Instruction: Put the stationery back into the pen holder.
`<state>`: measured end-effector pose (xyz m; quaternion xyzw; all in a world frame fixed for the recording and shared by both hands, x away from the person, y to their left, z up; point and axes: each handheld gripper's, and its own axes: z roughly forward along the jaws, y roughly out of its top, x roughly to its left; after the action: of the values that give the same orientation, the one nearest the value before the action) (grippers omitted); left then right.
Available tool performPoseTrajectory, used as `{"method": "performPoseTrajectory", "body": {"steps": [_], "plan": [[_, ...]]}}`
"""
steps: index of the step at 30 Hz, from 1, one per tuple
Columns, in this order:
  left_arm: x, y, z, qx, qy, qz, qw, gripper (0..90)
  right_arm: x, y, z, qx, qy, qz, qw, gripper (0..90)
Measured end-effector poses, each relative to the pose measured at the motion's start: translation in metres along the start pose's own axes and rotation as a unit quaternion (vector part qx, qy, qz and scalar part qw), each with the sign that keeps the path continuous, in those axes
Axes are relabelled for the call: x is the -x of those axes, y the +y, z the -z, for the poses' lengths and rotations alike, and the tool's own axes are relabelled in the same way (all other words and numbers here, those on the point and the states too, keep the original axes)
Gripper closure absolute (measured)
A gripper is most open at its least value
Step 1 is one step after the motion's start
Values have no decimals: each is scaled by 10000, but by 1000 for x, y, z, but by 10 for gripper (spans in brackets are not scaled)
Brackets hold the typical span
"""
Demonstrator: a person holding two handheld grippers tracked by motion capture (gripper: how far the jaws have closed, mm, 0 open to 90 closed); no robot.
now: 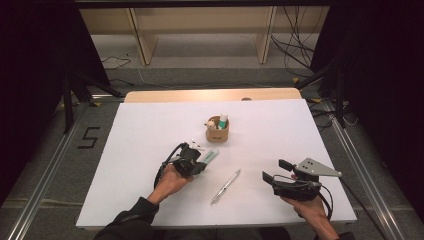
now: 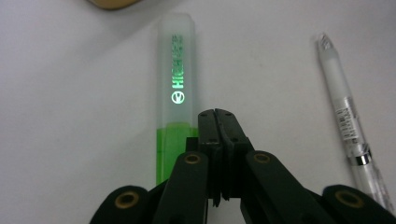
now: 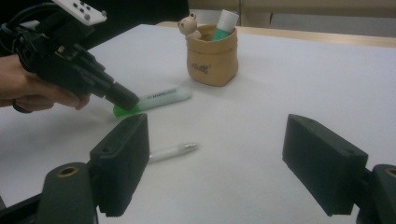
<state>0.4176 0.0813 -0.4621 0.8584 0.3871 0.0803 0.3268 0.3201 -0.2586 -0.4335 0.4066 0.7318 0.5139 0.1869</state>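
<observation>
In the left gripper view, the closed black jaws cover the lower right of the translucent green highlighter (image 2: 175,84), while the clear white plastic pen (image 2: 348,126) and tan pot (image 2: 112,3) are cut by picture edges.

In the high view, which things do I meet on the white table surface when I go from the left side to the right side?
left gripper → green highlighter (touching the gripper's tip) → brown pen pot farther back → white pen → right gripper
</observation>
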Motion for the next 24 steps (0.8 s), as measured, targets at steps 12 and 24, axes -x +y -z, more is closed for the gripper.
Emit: {"method": "performPoseTrajectory", "body": {"steps": [12, 24], "plan": [[-16, 13, 8, -561, 91, 130, 9983, 363, 0, 0, -1, -16, 12, -16, 10000, 238], [-12, 14, -14, -1116, 203, -66, 9935, 378, 0, 0, -2, -23, 17, -29, 10000, 238]]}}
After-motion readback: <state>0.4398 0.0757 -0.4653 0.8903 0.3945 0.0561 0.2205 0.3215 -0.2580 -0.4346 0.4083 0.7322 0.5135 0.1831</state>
